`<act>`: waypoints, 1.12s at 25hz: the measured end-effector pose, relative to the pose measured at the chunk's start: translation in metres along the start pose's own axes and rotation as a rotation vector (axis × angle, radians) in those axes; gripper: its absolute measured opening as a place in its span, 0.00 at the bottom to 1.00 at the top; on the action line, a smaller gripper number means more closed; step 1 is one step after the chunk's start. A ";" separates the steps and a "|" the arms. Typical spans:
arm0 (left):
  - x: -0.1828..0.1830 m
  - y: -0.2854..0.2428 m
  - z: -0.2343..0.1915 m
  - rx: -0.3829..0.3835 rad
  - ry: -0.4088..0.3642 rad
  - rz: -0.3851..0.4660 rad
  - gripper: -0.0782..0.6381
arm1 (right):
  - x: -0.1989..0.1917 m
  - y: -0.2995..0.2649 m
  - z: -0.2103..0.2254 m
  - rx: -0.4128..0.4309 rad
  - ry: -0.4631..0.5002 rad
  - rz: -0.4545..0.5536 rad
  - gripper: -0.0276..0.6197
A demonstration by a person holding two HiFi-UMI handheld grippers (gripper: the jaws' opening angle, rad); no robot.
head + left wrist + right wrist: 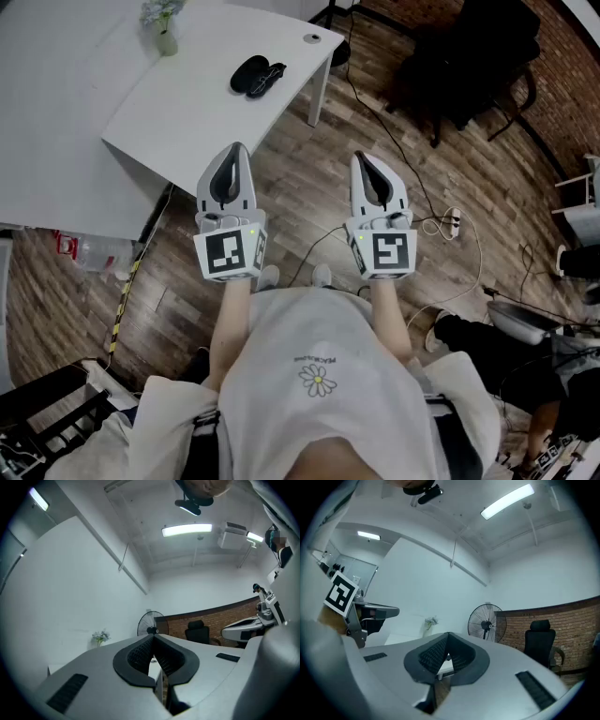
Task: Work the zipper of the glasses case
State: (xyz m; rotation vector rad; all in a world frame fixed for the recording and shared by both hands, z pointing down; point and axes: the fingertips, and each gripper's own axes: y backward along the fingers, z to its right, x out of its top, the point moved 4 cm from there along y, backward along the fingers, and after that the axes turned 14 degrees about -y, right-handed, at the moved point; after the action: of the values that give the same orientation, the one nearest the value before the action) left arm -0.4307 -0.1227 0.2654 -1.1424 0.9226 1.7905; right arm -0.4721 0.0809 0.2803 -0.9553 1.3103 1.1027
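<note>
Both grippers are shut, nothing between the pads. Left gripper [237,148] is held in front of the person, and in head view its tip lies right at the near edge of the white table [187,112]. Its own view confirms: jaws meet at the tip, with only a slit lower down where the table shows thru, no obj in it. Right gripper [362,159] is off the table's near corner, over wood floor [309,187], on the side where the table leg [319,94] stands. Its view shows pads closed tip to tip, empty. Both are held approx level, pointing twd the table. Glasses case [257,75]: dark, lying flat on the table top near the corner w/ the round cable hole [311,38], well apart from both grippers, neither touching it. Zipper state: can't tell, too small. Small vase w/ flowers [163,28] sits farther back on the table. Off the table's leg side, a black cable runs over the floor to a power strip [453,221], and a dark office chair [459,66] stands farther out. Right gripper view also shows a standing fan [486,620] and a brick wall [572,620] beyond the table.
</note>
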 end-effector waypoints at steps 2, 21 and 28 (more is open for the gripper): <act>0.000 -0.002 -0.002 0.005 -0.016 -0.003 0.13 | -0.001 -0.003 0.001 0.003 -0.002 0.002 0.05; -0.003 -0.016 0.039 0.069 -0.029 -0.027 0.13 | -0.024 0.013 0.058 0.027 -0.051 -0.038 0.05; 0.002 -0.028 0.040 0.112 -0.072 -0.030 0.13 | -0.034 0.008 0.069 0.088 -0.077 -0.033 0.05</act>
State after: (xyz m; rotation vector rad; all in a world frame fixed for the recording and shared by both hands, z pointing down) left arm -0.4198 -0.0760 0.2725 -1.0102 0.9456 1.7223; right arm -0.4618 0.1469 0.3187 -0.8578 1.2659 1.0382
